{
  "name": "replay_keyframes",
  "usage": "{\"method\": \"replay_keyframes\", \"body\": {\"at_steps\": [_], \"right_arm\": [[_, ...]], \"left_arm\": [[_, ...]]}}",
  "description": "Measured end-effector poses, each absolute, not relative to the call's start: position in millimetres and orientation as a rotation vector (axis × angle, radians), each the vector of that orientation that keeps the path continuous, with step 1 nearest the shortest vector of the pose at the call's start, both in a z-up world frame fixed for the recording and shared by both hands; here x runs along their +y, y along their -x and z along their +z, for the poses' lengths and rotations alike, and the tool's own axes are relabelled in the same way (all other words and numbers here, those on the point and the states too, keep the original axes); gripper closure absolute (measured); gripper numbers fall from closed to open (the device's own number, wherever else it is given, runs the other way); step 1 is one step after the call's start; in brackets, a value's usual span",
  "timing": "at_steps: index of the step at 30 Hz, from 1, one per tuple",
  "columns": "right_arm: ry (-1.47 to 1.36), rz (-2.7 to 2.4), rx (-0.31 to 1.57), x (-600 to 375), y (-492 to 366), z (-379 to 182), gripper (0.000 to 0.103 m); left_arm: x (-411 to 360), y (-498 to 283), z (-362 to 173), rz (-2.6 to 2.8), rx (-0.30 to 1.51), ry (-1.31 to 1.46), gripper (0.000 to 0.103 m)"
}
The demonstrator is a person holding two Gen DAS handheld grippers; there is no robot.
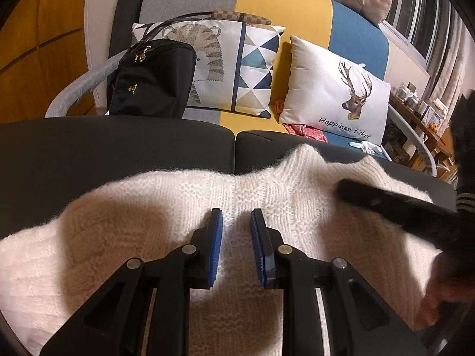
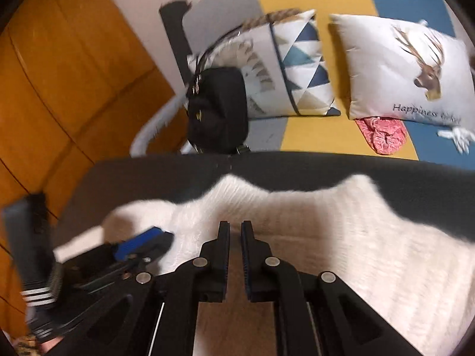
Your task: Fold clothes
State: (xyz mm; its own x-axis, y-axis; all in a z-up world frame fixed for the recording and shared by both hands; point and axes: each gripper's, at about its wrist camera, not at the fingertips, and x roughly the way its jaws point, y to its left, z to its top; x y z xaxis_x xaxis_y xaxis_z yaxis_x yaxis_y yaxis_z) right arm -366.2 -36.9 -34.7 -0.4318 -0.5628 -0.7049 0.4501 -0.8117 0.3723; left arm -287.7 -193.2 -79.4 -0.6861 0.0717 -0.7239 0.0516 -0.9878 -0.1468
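sweater: white knit, spread on dark cushion, filling 6 o'clock half of both views
left gripper: narrow gap, nothing clamped, over sweater
right gripper: jaws nearly together, empty, above sweater

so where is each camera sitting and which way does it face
Left wrist: on the left claw, looking down over the fluffy white knitted sweater toward the deer-print cushion; right claw's finger at right, plus a blurred hand.
Right wrist: on the right claw, nearly shut, same direction, motion-blurred; left claw and a striped sleeve cuff at left.
Shared: sweater, deer cushion, black handbag.
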Motion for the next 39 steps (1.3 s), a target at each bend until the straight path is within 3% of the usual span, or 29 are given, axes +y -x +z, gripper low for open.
{"method": "replay_keyframes", "body": {"at_steps": [9, 16, 23, 29, 34, 36, 39], "right_arm": [[-1.183, -2.317, -0.116, -45, 372, -39, 0.103], [-1.106, -2.253, -0.107, -61, 363, -28, 0.097], [-1.156, -2.255, -0.110, -69, 369, -38, 0.101], [-1.068, -2.366, -0.247, -11, 350, -17, 0.085], [-1.180, -2.469, -0.176, 22, 359, -34, 0.085], [-1.206, -2.500, -0.141, 30, 364, -43, 0.092], [-1.185, -2.503, -0.156, 36, 366, -49, 0.094]], "left_arm": [[-191, 287, -80, 2.882, -0.211, 1.239, 0.081], [-189, 287, -80, 2.891, -0.193, 1.240, 0.081], [-189, 287, -80, 2.890, -0.200, 1.237, 0.081], [-188, 286, -80, 2.891, -0.199, 1.237, 0.081], [-187, 287, -80, 2.895, -0.187, 1.241, 0.081], [-188, 287, -80, 2.893, -0.191, 1.241, 0.081], [-189, 287, -80, 2.891, -0.194, 1.240, 0.081]]}}
